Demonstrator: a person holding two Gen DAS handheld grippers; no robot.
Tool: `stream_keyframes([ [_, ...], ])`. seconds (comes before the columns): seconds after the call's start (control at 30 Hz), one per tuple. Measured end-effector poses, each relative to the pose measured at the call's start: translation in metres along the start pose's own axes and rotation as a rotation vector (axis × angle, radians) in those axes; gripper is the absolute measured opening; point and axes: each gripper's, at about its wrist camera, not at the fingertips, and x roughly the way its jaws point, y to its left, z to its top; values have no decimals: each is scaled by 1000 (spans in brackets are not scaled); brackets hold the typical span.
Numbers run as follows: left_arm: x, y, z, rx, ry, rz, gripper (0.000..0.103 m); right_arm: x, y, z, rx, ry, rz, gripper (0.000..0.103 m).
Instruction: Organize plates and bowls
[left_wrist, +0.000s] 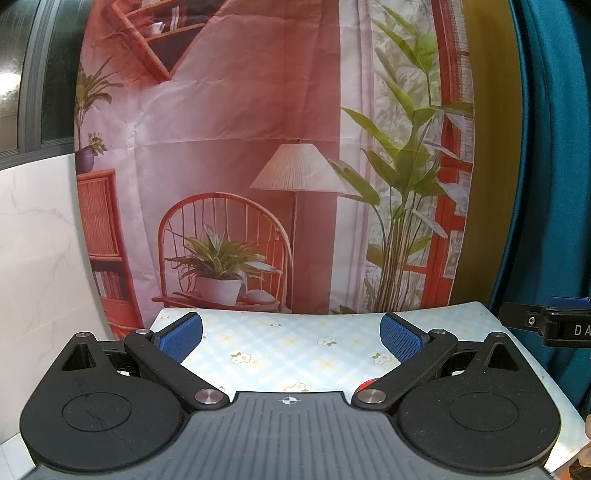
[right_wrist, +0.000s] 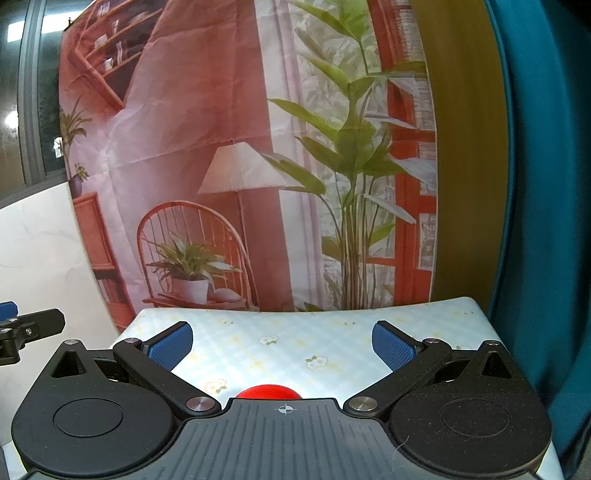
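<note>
My left gripper (left_wrist: 291, 338) is open over the table (left_wrist: 280, 343), which has a pale blue checked cloth with small flowers; nothing lies between its blue pads (left_wrist: 181, 338). My right gripper (right_wrist: 282, 345) is open too, with empty space between its pads (right_wrist: 393, 349). A red rounded object (right_wrist: 269, 391) peeks out just under the right gripper's body, and a sliver of the red object (left_wrist: 365, 385) shows beside the left gripper's right arm link. What it is cannot be told. No plates or bowls are visible.
A printed backdrop (left_wrist: 258, 147) of a room with a chair, lamp and plants hangs behind the table's far edge. A white marble-look wall (left_wrist: 37, 258) stands left, a teal curtain (left_wrist: 554, 184) right. The other gripper's tip (left_wrist: 554, 325) shows at the right edge.
</note>
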Motion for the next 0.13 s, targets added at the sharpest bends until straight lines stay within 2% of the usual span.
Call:
stream_keyframes([
  [0.13,1,1,0,0,1,-2,103,0,0,0,-2,4,0,103],
])
